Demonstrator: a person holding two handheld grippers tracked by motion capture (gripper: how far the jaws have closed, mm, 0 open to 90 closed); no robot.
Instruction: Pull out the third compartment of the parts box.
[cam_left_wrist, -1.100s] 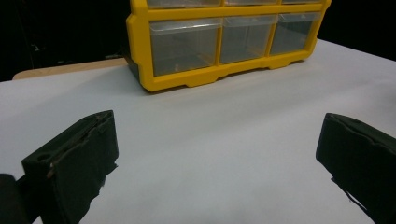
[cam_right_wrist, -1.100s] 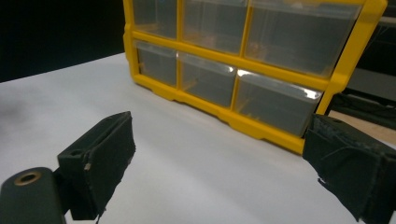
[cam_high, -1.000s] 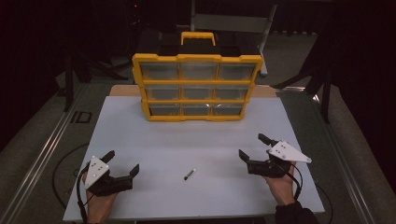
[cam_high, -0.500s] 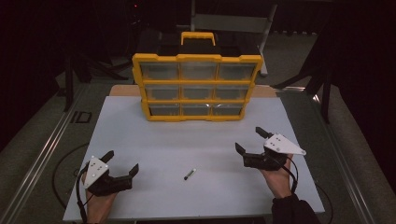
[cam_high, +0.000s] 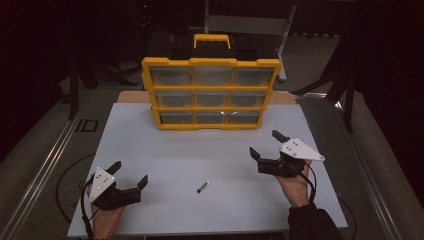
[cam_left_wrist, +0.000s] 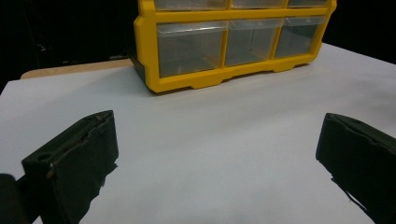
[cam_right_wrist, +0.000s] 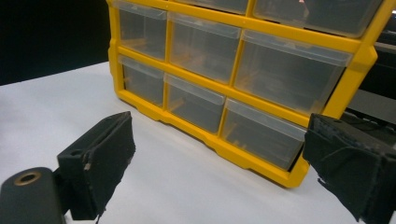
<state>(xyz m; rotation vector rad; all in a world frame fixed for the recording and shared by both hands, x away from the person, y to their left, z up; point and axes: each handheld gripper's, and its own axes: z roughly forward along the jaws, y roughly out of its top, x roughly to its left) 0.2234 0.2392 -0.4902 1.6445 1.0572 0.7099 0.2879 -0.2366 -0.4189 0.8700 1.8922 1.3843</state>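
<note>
Small screw (cam_high: 202, 186) on table, between hand-held grippers, untouched.

A white table (cam_high: 165, 150) carried a yellow drawer organizer (cam_high: 211, 92) standing at its far middle. Well in front of the organizer, toward the near edge, a small dark screw (cam_high: 202, 186) lay on the bare white surface.

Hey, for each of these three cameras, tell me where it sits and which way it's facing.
High view: above the person's side, looking forward and down on the white table; shows both hands, left gripper, right gripper, a small screw.
Left gripper view: low over the table, facing the drawer organizer between its open jaws.
Right gripper view: closer, angled at its drawers.
Shared: the organizer appears in all three.
</note>
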